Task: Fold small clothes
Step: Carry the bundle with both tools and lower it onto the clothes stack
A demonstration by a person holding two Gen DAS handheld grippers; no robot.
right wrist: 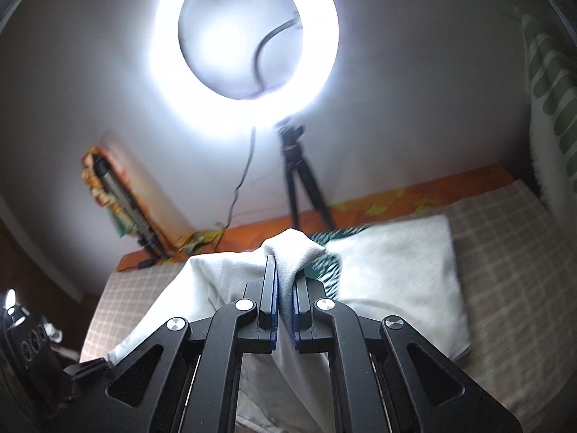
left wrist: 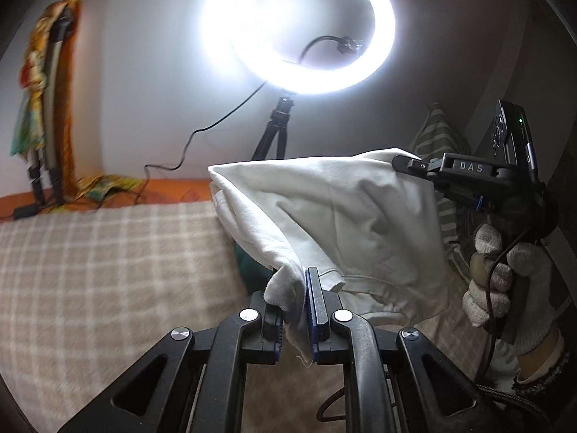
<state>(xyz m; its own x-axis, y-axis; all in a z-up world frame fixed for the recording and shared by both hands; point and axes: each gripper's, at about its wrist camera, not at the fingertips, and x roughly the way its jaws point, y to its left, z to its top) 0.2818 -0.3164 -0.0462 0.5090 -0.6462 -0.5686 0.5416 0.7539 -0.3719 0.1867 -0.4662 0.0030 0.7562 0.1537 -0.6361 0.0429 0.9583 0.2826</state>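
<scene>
White garment (left wrist: pixel 346 216) pinched between both tools

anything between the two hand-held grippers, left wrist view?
Only the white garment, stretched from left hand-held gripper to right hand-held gripper; left wrist view.

Home bedroom, set up for recording. Bed with beige checked blanket (left wrist: pixel 108 259) fills near part of view; orange patterned sheet (right wrist: pixel 414 198) shows along far edge, by plain white wall (left wrist: pixel 151 72). White pillow (right wrist: pixel 396 270) lies on bed at right. Lit ring light (left wrist: pixel 299 29) on black tripod (left wrist: pixel 274 133) stands at far side, cable (left wrist: pixel 202 130) trailing down. Colourful cloth (left wrist: pixel 39 83) hangs at far left.
</scene>
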